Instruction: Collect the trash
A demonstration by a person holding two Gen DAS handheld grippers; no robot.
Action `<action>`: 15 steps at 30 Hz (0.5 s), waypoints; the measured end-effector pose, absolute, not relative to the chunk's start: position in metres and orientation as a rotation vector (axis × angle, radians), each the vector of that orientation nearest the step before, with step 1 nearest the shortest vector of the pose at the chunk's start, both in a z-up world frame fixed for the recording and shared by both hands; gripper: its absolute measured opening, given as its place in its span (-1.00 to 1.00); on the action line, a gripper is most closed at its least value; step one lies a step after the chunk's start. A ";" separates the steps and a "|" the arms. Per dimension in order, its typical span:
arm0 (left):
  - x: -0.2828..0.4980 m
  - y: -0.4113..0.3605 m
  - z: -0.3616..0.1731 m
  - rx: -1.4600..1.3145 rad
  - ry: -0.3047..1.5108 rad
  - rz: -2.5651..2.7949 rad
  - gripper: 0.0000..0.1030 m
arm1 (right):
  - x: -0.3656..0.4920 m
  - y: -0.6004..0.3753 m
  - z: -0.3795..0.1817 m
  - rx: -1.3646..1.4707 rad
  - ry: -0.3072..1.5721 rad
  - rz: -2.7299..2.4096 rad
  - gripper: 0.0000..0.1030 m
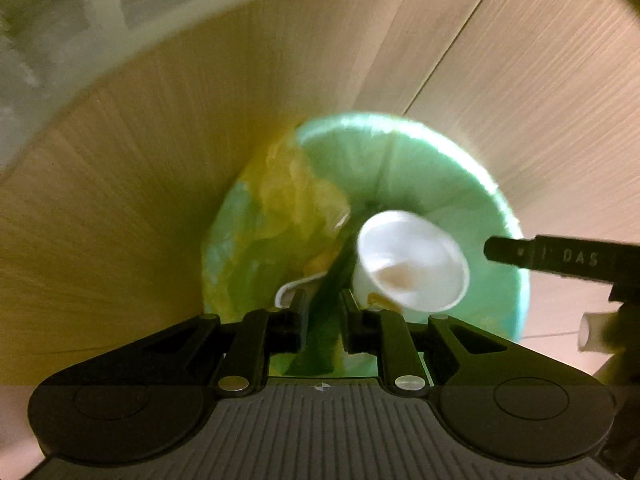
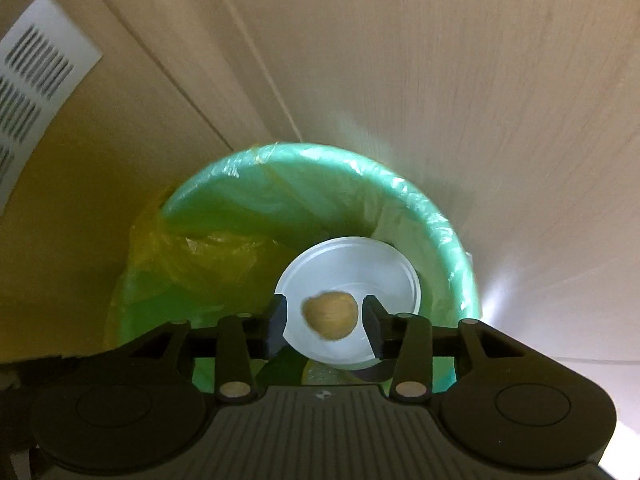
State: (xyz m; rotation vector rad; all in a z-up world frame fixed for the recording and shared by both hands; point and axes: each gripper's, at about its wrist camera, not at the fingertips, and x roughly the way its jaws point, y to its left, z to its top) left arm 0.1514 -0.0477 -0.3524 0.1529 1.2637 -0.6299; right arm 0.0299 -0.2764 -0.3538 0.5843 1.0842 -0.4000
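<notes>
One bin [image 2: 436, 216] stands on the wooden floor [image 1: 120, 208], lined with one green bag [image 1: 432, 168]; some yellow plastic [image 1: 280, 200] bunches inside at its left wall. One white paper cup [image 1: 412, 260] is over the bin's mouth, tilted, its open end showing a brownish residue. A white curved scrap [image 1: 288, 288] shows just past the left fingertip, inside the bin.

Two tools are in play. The left hand-held gripper [image 1: 323, 300] points steeply down into the bin, its jaws slightly parted with nothing visibly pinched between them; the cup is just right of its right finger, and contact cannot be told through the blur. The right hand-held gripper [image 2: 324, 312] has its jaws spread on either side of the cup [image 2: 348, 292], the pads seemingly clear of it, though the cup's rim overlaps them and a light touch cannot be ruled out.

The bin's rim runs open all round its far and right sides, with bare floor beyond. A wall with a white vent [image 2: 36, 80] lies past the bin's left side.
</notes>
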 end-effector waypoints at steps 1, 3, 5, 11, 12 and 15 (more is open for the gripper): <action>0.149 -0.048 -0.347 0.130 1.259 -0.640 -0.63 | 0.025 -0.275 -0.345 0.577 1.074 -0.403 -0.07; 0.142 -0.040 -0.326 0.071 1.252 -0.670 -0.63 | 0.013 -0.269 -0.327 0.564 1.056 -0.407 0.01; 0.129 -0.027 -0.299 0.031 1.213 -0.696 -0.63 | -0.002 -0.259 -0.307 0.576 1.040 -0.397 0.01; 0.081 0.022 -0.208 -0.011 1.020 -0.651 -0.63 | -0.040 -0.210 -0.227 0.509 0.913 -0.296 0.03; 0.073 0.032 -0.193 -0.013 0.987 -0.630 -0.63 | -0.044 -0.200 -0.212 0.480 0.885 -0.264 0.08; 0.055 0.058 -0.150 -0.031 0.894 -0.573 -0.63 | -0.053 -0.166 -0.164 0.370 0.788 -0.179 0.22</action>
